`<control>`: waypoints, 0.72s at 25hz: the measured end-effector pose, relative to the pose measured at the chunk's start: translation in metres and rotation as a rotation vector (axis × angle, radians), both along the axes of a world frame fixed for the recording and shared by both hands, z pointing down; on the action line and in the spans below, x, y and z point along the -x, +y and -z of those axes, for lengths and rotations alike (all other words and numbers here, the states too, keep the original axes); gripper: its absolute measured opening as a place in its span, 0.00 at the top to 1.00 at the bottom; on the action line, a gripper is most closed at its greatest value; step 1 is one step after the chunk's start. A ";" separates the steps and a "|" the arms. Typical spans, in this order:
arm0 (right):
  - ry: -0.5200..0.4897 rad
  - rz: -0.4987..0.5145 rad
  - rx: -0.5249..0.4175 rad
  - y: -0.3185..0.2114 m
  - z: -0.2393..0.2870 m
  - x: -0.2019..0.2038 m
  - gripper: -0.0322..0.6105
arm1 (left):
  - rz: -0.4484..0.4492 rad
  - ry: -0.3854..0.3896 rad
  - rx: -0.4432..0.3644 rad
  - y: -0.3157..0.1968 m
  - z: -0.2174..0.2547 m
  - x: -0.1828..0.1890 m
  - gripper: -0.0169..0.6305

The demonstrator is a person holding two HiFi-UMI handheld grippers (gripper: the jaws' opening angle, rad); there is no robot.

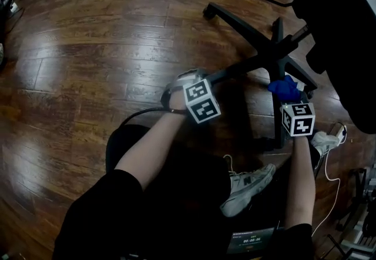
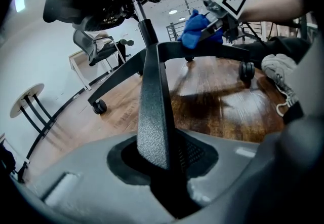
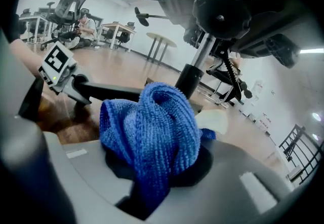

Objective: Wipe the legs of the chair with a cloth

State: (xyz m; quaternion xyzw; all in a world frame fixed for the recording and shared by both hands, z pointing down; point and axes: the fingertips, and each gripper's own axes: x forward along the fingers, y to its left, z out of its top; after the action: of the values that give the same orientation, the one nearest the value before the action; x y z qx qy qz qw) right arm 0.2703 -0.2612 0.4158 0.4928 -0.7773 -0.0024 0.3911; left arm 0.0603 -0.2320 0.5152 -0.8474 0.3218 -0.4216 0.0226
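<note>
The black chair base (image 1: pixel 276 53) stands on the wood floor at the upper right, its legs spread like a star. My left gripper (image 1: pixel 197 79) is shut on the end of one leg (image 1: pixel 241 67). In the left gripper view that textured black leg (image 2: pixel 154 111) runs up between the jaws. My right gripper (image 1: pixel 291 97) is shut on a bunched blue cloth (image 1: pixel 284 86), which lies against the base near the hub. The cloth (image 3: pixel 152 132) fills the middle of the right gripper view, with the chair's column (image 3: pixel 195 73) behind it. The cloth (image 2: pixel 195 28) also shows in the left gripper view.
A person's white shoe (image 1: pixel 249 188) rests on the floor between my arms. A white cable (image 1: pixel 332 176) trails at the right and a black cable (image 1: pixel 135 115) curves at the left. A caster (image 1: pixel 207 12) ends the far leg. The dark seat (image 1: pixel 346 29) overhangs the right.
</note>
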 end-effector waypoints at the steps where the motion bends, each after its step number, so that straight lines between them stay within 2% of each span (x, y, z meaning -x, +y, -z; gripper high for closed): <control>1: -0.007 -0.003 -0.026 -0.011 0.004 0.004 0.79 | -0.002 0.000 -0.004 0.000 0.000 0.000 0.78; 4: -0.032 -0.014 -0.058 -0.024 0.011 0.010 0.80 | -0.008 0.002 -0.010 0.002 0.000 0.000 0.79; 7: -0.098 -0.017 -0.037 -0.009 0.010 0.009 0.82 | -0.010 -0.004 -0.014 0.001 -0.001 0.003 0.79; 18: -0.312 -0.008 0.178 0.149 -0.032 -0.035 0.83 | 0.011 -0.012 0.000 0.001 -0.004 0.003 0.79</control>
State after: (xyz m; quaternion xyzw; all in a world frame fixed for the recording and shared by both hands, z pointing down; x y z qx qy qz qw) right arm 0.3049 -0.1123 0.4482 0.4535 -0.8239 0.1445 0.3076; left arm 0.0570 -0.2308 0.5193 -0.8431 0.3263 -0.4270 0.0221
